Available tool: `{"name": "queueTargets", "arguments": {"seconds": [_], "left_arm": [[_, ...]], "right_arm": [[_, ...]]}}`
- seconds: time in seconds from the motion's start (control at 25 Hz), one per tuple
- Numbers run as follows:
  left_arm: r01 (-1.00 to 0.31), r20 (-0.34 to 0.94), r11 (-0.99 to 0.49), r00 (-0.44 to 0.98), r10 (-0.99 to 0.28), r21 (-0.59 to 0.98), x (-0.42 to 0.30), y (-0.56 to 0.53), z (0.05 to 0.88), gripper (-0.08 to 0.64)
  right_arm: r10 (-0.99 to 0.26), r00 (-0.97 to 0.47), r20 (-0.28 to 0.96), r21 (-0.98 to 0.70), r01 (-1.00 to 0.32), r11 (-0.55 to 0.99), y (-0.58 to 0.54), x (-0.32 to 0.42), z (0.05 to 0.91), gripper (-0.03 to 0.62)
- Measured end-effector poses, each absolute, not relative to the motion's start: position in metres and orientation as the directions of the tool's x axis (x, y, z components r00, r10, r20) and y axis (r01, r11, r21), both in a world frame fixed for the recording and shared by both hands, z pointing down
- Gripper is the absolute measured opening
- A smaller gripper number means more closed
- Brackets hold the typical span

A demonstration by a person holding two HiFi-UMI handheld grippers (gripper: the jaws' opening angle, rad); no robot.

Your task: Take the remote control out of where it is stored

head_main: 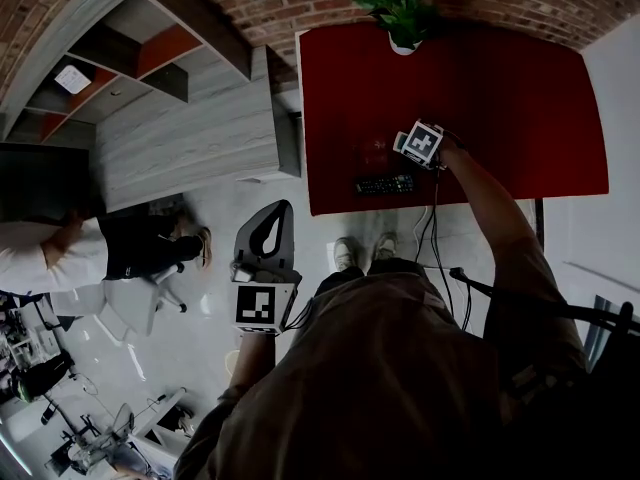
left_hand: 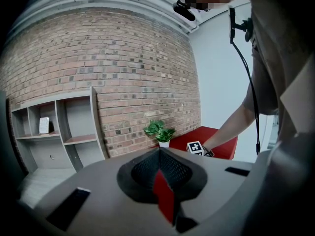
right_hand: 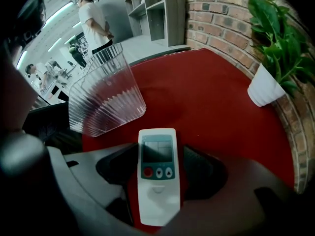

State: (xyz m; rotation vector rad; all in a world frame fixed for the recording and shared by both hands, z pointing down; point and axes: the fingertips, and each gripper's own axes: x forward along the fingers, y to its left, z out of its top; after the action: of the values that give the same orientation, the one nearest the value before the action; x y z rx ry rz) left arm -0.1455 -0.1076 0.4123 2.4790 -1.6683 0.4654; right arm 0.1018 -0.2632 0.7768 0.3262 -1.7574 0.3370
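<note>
The slim white remote control (right_hand: 157, 191) lies flat on the red surface (right_hand: 206, 97) between the right gripper's (right_hand: 158, 157) fingers (right_hand: 204, 173), which stand wide apart and clear of it. An empty clear ribbed tumbler (right_hand: 106, 92) stands just beyond them. Removal looks done. The left gripper's (left_hand: 159, 166) fingers are closed on nothing.

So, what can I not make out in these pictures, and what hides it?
- The white remote: in the right gripper view the gripper's own body covers its near end. In the head view the right gripper hides it.
- Its screen: too blurred to read.
- The black remote: too small in the head view to tell its buttons.
- The clear ribbed cup: barely visible against the red table in the head view.
</note>
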Motion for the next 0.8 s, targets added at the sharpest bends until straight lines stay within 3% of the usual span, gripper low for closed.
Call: {"name": "queueTargets", "arguments": {"seconds": [0.44,0.8], "left_arm": [[-0.909,0.299,-0.404,0.36,-0.884,-0.101,-0.146,-0.111,0.408,0.009],[-0.898,0.268,-0.421,0.377,-0.886,-0.128,-0.146,-0.118,0.399,0.009]], "right_arm": [[-0.132,-0.348,0.928,-0.032,-0.429,0.903,-0.269,0.097,0.728,0.287],[-0.318,-0.488,0.813,0.063,-0.47,0.881,-0.267,0.085,0.654,0.285]]}}
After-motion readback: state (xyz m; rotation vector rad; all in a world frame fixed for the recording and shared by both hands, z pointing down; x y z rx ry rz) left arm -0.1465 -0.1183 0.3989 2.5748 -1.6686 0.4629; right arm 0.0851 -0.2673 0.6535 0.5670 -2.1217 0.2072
